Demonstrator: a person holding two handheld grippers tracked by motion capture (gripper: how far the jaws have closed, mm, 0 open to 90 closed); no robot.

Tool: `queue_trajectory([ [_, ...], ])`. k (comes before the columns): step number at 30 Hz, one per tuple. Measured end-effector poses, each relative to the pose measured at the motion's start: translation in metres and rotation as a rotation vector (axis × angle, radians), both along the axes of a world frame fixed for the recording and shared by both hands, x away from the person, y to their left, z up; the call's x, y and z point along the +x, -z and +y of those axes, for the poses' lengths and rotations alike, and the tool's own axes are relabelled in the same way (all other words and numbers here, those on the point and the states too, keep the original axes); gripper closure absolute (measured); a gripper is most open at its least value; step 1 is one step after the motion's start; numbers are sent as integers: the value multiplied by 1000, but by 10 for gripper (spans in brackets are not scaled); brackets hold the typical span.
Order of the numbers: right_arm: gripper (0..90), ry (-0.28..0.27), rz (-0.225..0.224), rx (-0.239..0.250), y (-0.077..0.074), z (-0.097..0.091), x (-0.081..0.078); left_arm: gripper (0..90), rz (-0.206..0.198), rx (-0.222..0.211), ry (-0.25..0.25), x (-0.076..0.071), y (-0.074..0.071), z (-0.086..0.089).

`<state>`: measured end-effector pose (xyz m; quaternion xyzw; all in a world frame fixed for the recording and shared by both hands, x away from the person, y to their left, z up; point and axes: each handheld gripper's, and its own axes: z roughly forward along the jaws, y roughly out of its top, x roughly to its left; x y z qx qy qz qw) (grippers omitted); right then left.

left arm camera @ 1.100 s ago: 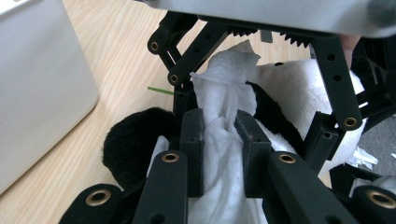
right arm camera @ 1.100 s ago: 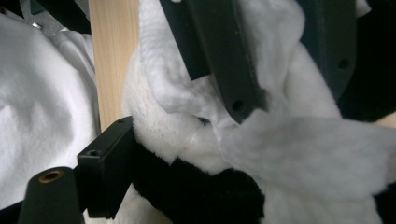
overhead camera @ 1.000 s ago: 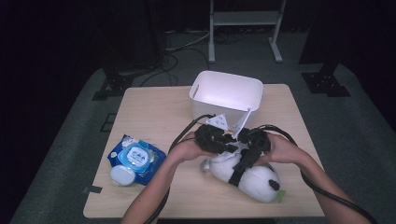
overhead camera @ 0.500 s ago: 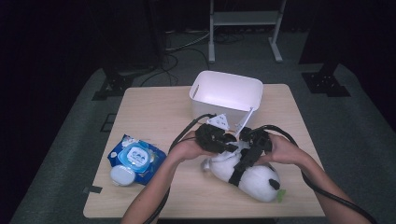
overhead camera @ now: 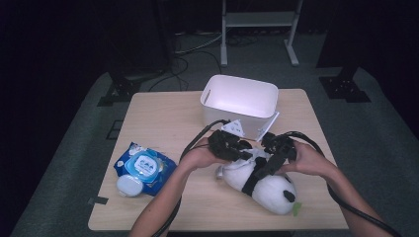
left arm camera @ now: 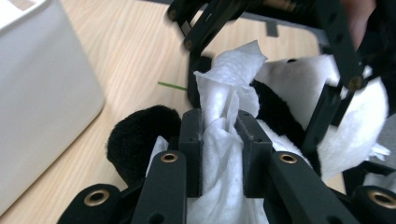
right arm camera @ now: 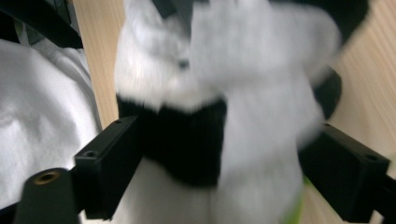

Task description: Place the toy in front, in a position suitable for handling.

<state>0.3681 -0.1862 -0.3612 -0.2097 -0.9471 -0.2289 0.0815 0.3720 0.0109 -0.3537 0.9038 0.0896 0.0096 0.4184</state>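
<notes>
Near the lower middle of the high view, a stuffed panda (overhead camera: 262, 180) lies on its side on the wooden table (overhead camera: 163, 123), just in front of the white bin (overhead camera: 239, 101). Both hands work on it at once, and the split of labour explains the grips. The right gripper (overhead camera: 269, 163) straddles the toy's body: in the right gripper view its two black jaws stand wide apart, pressed on either flank of the panda (right arm camera: 210, 121) across the black band of fur, apparently to pin the soft toy so it does not slide or roll while it is rubbed. The left gripper (left arm camera: 219, 135) has its jaws drawn close together and clamped on a bunched white wipe (left arm camera: 226, 88), whose loose end sticks up past the pads, right against the toy's black and white fur (left arm camera: 280, 107). Pinching the wipe into a wad gives a firm edge to scrub with. In the high view the left gripper (overhead camera: 232, 148) sits at the upper left end of the panda, so cleaning seems to be under way there. Toward the lower left of the high view, the blue pack of wipes (overhead camera: 143, 165) rests well apart from the toy, within easy reach for another sheet. The bin probably stands ready to take the toy once it is clean.
</notes>
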Motion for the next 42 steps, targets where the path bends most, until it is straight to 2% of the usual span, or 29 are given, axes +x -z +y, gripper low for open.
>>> queue_trajectory([
  [2,155,12,-15,-1,-4,-4,-6,744,1,3,5,0,0,-2],
  [6,150,-11,-50,10,-14,-6,-20,745,5,5,2,2,0,-6],
  [11,150,17,-85,-28,-16,-6,-31,745,4,6,4,3,0,-9],
  [14,149,37,-91,-39,-18,-7,-34,746,4,3,-1,5,1,-9],
  [18,110,53,-84,-95,-12,1,-39,746,2,5,-9,6,1,-11],
  [20,105,53,-79,-109,-8,4,-40,745,1,7,-9,6,1,-11],
  [21,115,36,-75,-117,-4,6,-40,746,1,7,-12,4,0,-11],
  [25,210,-5,-81,-95,-1,0,-36,749,4,19,-18,3,0,-9],
  [27,244,-28,-91,-104,-1,-6,-33,751,9,23,-20,2,0,-8],
  [30,254,-39,-105,-112,-3,-13,-28,753,10,26,-17,0,-1,-8],
  [32,258,-66,-122,-115,-2,-16,-25,755,13,24,-15,-1,-1,-8],
  [35,265,-70,-142,-123,-3,-20,-20,754,25,10,-6,-3,-1,-7],
  [37,263,-54,-157,-122,-4,-23,-16,754,27,3,-8,-3,-1,-6],
  [42,230,-67,-170,-102,-8,-16,-19,752,23,2,-29,-2,3,-8],
])
